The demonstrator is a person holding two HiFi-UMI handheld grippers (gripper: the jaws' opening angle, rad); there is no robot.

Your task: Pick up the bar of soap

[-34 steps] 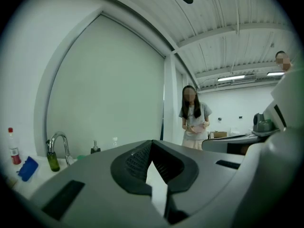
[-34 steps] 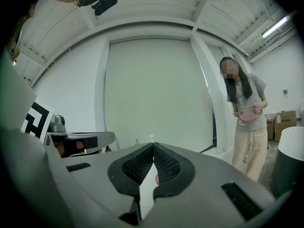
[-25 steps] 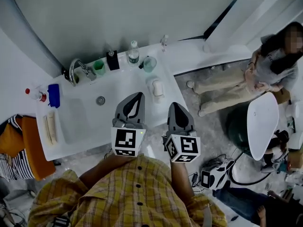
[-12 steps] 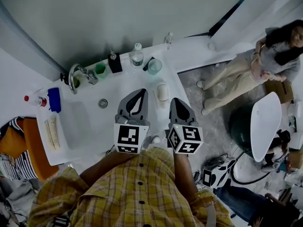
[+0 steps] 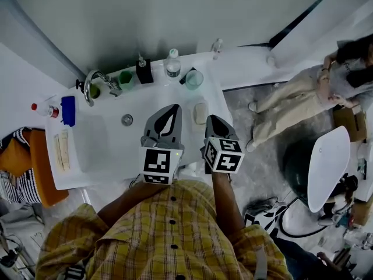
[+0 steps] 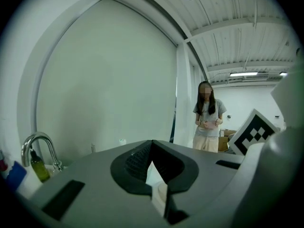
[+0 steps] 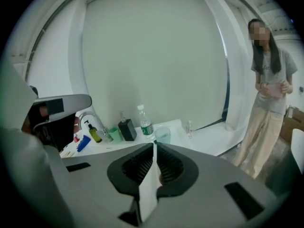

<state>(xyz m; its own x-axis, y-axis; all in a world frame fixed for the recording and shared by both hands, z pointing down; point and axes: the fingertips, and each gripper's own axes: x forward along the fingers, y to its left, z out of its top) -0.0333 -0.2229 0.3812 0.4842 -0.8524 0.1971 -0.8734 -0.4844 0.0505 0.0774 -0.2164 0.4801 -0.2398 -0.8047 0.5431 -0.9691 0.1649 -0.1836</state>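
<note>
— Where is the bar of soap [image 5: 200, 112] to be found?

— It is seen lying flat on the white counter [image 5: 217, 92], to the right of the sink [image 5: 111, 136] and close to the counter's right edge. In the head view it is placed between the tips of the two grippers, nearer to the right one.

— How is the right gripper [image 5: 211, 119] set?

— Its jaws are pressed together and nothing is held between them (this is shown both in its own view and from above). Its tip is seen just beside the soap; whether the bar is touched cannot be told.

— And the left gripper [image 5: 174, 107]?

— Its jaws are likewise brought together at the tips, with nothing gripped. It is held over the counter, just left of the soap, and is pointed toward the back wall.

— What is lined up behind the soap?

— Along the back of the counter a tap [image 5: 92, 83], a green cup [image 5: 125, 78], a black pump bottle [image 5: 144, 72], a water bottle [image 5: 172, 63] and a clear glass [image 5: 194, 79] are ranged from left to right. A blue object [image 5: 68, 110] and a red-capped bottle [image 5: 44, 109] are set at the sink's left end.

— Is anyone else shown?

— A person [image 5: 317, 92] in pale trousers is seen standing off to the right of the counter. The grippers are held by someone in a yellow checked shirt [image 5: 169, 238].
</note>
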